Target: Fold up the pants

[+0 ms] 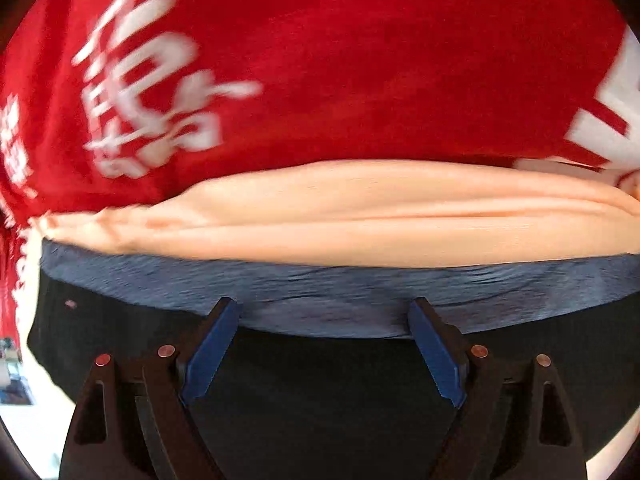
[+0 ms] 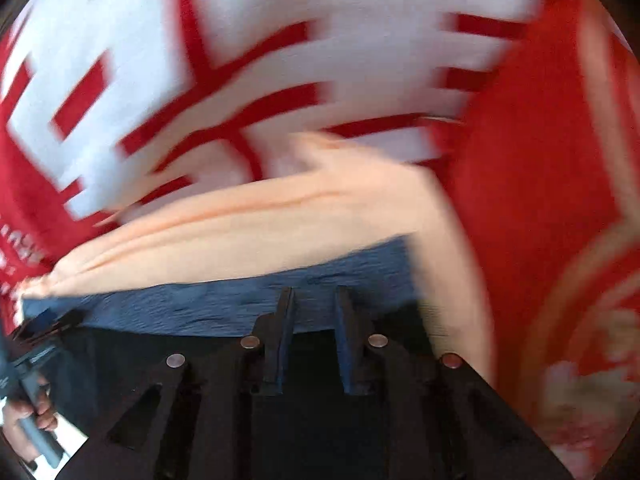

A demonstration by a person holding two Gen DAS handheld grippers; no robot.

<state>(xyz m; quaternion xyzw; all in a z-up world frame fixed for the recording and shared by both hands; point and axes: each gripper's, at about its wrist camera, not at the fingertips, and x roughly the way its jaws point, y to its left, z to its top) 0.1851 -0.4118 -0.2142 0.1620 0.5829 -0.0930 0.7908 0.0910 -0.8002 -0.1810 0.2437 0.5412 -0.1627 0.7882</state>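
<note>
The pants lie on a red cloth with white print: a black part (image 1: 320,392) nearest me, a blue-grey ribbed band (image 1: 340,296), and a peach layer (image 1: 360,216) beyond it. My left gripper (image 1: 322,312) is open, its blue pads (image 1: 210,356) wide apart over the black fabric at the band's edge. In the right wrist view the same band (image 2: 200,308) and peach layer (image 2: 260,232) show. My right gripper (image 2: 314,300) has its fingers a narrow gap apart at the band; blur hides whether fabric is between them. The left gripper (image 2: 48,328) shows at the left edge.
The red cloth with white lettering (image 1: 360,60) covers the surface beyond the pants, with large white blocks (image 2: 200,60) in the right wrist view. A hand (image 2: 24,424) holds the left gripper's handle. A white surface shows at the lower left (image 1: 24,420).
</note>
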